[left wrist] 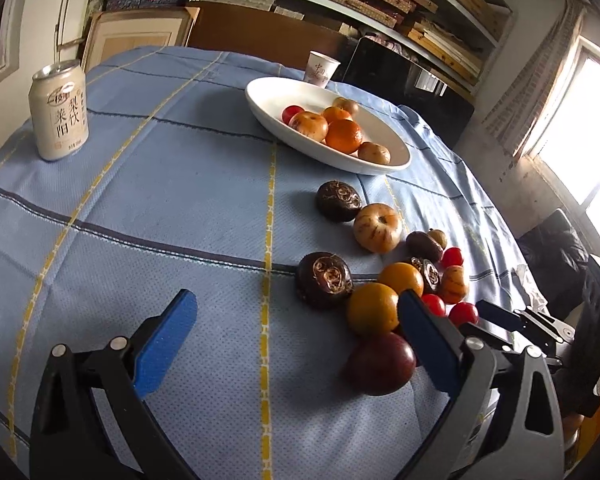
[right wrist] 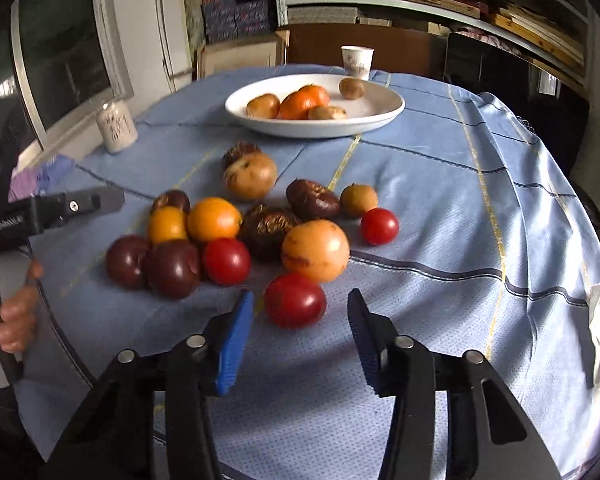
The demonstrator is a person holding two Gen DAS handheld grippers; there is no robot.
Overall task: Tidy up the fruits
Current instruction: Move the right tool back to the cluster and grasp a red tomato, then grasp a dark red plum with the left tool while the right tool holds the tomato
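The worktop [right wrist: 440, 208] under its blue checked cloth carries everything. At its far side sits the white dish [right wrist: 384, 114], already holding a few oranges and brown fruits. Nearer me, well apart from the dish, the loose fruit [right wrist: 260, 232] lies bunched together: dark plums, oranges, dark wrinkled fruits, brown ones and red tomatoes.

My left tongs [left wrist: 296, 320] stand wide open above the cloth, gripping nothing; a dark plum [left wrist: 380, 362] lies just beside the right-hand finger. My right tongs [right wrist: 300, 320] are partly open and hold nothing either. The nearest red tomato [right wrist: 295, 300] lies just ahead of their tips, more or less in line with the gap, but the pads do not touch it.

I judge the step in hand to be the reach for that tomato, with most of the sorting not yet done. The next move calls for easing the right tongs forward and down until the tomato sits squarely between the pads, then closing gently. It is round and smooth, so it could roll away or squirt out.
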